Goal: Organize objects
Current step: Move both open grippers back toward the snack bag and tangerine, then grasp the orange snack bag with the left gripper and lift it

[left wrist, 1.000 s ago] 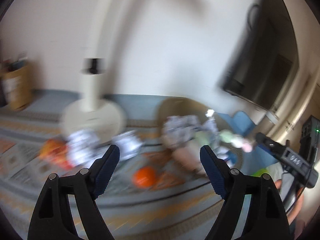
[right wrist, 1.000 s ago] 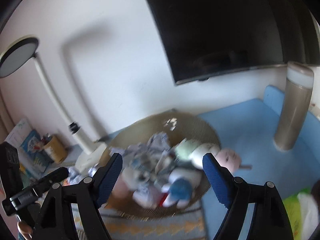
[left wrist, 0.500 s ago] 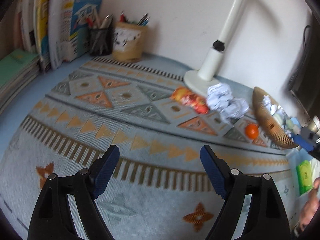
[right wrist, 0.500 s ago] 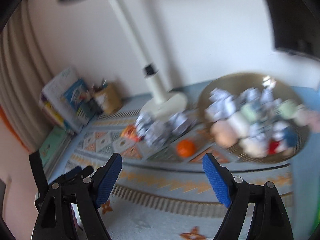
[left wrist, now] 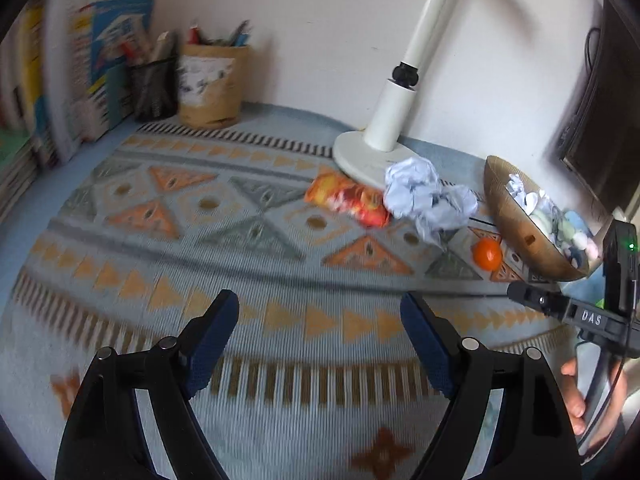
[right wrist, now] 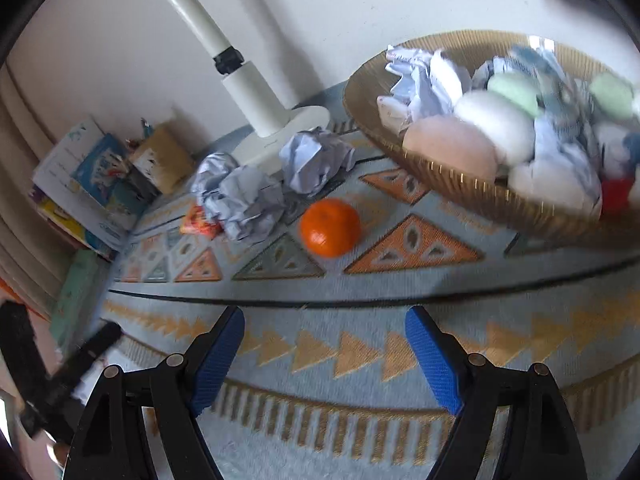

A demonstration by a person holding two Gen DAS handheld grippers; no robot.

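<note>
An orange mandarin (right wrist: 330, 227) lies on the patterned mat (right wrist: 360, 344), just ahead of my open, empty right gripper (right wrist: 325, 354). Two crumpled paper balls (right wrist: 316, 159) (right wrist: 240, 196) and a red-orange snack packet (right wrist: 200, 222) lie behind it. A woven basket (right wrist: 400, 136) at the right holds plush toys and crumpled paper. In the left wrist view my left gripper (left wrist: 320, 344) is open and empty above the mat, far from the mandarin (left wrist: 487, 254), paper balls (left wrist: 428, 196), packet (left wrist: 348, 200) and basket (left wrist: 516, 224). The right gripper (left wrist: 520, 294) shows at the right edge.
A white lamp base (left wrist: 368, 156) stands against the wall behind the paper balls. A tan pen holder (left wrist: 210, 84), a black mesh cup (left wrist: 154, 88) and upright books (left wrist: 100, 68) stand at the back left. A dark monitor (left wrist: 600, 120) hangs at the right.
Both cameras swung down from the wall and basket toward the mat. The right gripper came closer to the mandarin. Both grippers stayed open.
</note>
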